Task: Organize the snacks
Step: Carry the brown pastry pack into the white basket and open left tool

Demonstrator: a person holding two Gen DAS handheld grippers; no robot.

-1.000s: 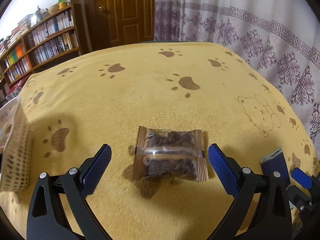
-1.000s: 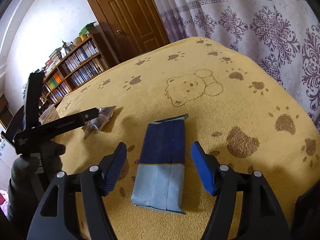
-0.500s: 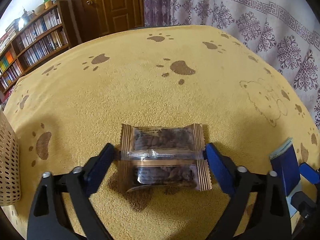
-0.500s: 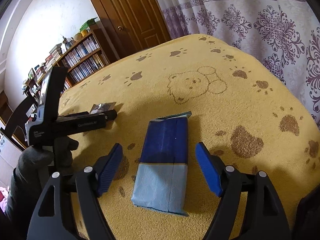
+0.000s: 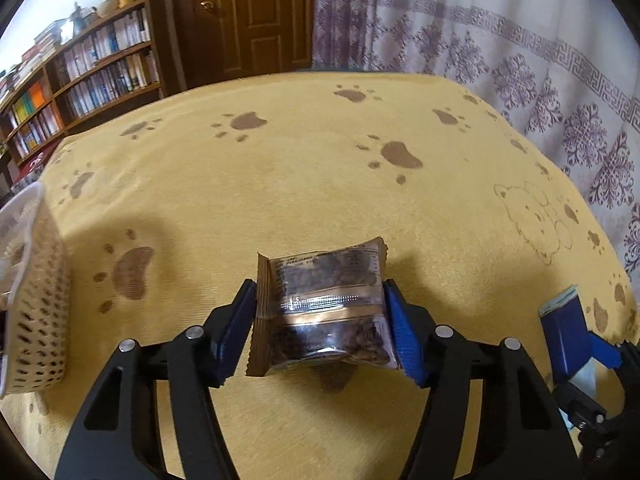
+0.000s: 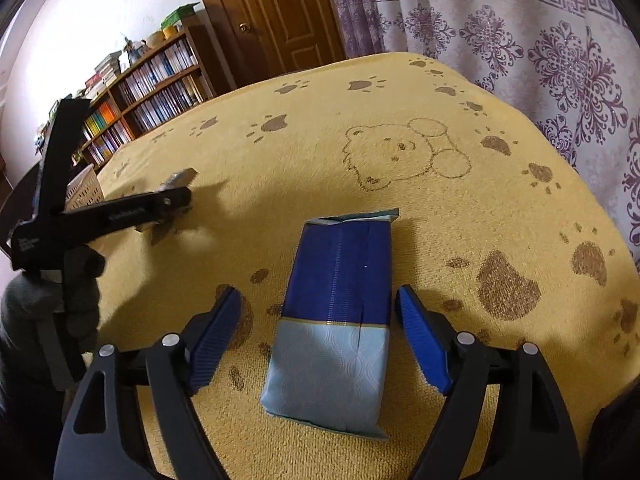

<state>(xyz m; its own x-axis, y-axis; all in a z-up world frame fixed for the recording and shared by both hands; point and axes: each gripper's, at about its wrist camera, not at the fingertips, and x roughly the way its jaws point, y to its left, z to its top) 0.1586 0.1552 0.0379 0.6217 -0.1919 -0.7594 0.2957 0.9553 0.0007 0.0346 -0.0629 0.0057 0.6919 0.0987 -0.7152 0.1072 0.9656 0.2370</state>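
A clear brown-edged snack packet [image 5: 320, 308] with dark pieces inside is pinched between my left gripper's [image 5: 320, 300] blue pads, which are shut on its two sides. It hangs tilted a little above the yellow cloth, over its own shadow. In the right wrist view the left gripper [image 6: 182, 200] holds that packet [image 6: 178, 179] at the far left. A blue and pale-blue packet [image 6: 336, 312] lies flat on the cloth between the fingers of my right gripper [image 6: 318, 300], which is open, its pads clear of both sides. That blue packet [image 5: 564, 332] also shows at the right edge of the left wrist view.
A cream perforated basket [image 5: 36, 320] stands at the left edge of the table [image 5: 312, 184]; it shows far left [image 6: 84, 188] in the right wrist view too. A gloved hand [image 6: 60, 292] holds the left tool. Bookshelves, a door and a curtain lie beyond the table.
My left gripper moved in around the brown packet, shut on it and raised it off the cloth. The right gripper stays open around the blue packet.
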